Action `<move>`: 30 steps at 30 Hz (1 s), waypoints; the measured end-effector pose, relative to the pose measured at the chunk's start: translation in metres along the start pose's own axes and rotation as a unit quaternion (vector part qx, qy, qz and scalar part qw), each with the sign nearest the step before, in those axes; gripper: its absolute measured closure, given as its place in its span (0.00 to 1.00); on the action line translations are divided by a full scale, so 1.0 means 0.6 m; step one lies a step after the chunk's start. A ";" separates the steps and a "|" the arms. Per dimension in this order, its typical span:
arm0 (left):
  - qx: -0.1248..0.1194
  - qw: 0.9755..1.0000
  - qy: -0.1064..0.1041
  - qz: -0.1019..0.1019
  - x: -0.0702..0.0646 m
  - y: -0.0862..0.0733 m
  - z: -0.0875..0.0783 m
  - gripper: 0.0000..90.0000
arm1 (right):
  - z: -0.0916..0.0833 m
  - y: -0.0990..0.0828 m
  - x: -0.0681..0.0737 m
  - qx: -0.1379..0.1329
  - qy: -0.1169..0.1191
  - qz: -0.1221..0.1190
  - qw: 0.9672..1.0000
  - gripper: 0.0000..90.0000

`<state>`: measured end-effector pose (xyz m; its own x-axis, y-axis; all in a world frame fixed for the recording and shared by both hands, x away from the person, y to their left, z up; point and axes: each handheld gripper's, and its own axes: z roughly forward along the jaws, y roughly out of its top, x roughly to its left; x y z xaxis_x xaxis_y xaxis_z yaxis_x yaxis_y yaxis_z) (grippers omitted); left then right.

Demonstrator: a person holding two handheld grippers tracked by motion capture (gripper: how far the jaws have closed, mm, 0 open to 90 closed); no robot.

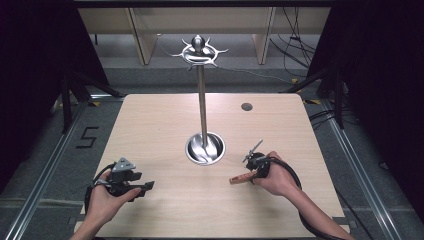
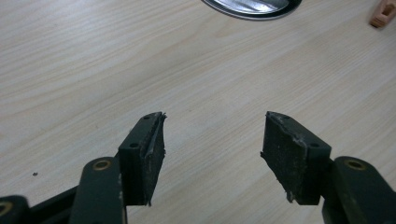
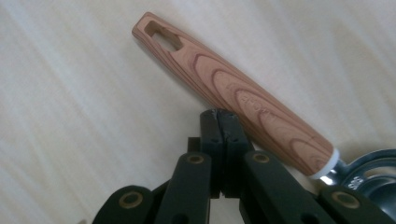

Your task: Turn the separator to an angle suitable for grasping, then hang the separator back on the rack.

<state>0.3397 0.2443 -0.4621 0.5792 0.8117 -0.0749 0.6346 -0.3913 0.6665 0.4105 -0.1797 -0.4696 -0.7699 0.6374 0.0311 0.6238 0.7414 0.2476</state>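
Wooden handle (image 3: 233, 98) lying beside right gripper (image 3: 219, 114), jaws pressed together empty; left gripper (image 2: 212, 140) spread wide, lower-left of table (image 1: 150, 120).

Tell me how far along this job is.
Done: nothing evident; the stand's hooks hang bare. In hand: nothing gripped; the right gripper is shut beside the wood-handled utensil on the table, and the left gripper is open, empty. Left: probably grasping the utensil and hanging it.
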 end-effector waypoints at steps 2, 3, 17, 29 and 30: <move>0.004 1.000 -0.006 -0.003 0.000 0.001 0.000 0.42 | 0.000 0.006 -0.006 -0.005 -0.005 0.008 1.000 1.00; 0.004 1.000 -0.006 -0.004 0.000 0.001 0.001 0.42 | 0.000 0.008 -0.009 -0.008 -0.005 0.013 1.000 1.00; -0.005 1.000 -0.006 -0.026 -0.003 0.000 0.011 0.42 | -0.040 -0.012 -0.010 -0.049 -0.008 -0.011 0.999 0.88; 0.003 1.000 -0.004 -0.014 0.002 0.001 0.002 0.42 | -0.048 -0.008 -0.041 -0.028 -0.027 -0.097 0.995 0.61; -0.002 1.000 -0.004 -0.019 0.001 0.002 0.005 0.42 | -0.047 -0.005 -0.043 -0.024 -0.026 -0.103 0.994 0.61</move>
<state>0.3422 0.2429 -0.4637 0.5593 0.8222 -0.1056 0.6542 -0.3596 0.6654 0.4247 -0.2045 -0.4437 -0.8714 0.4848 -0.0756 0.4460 0.8468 0.2898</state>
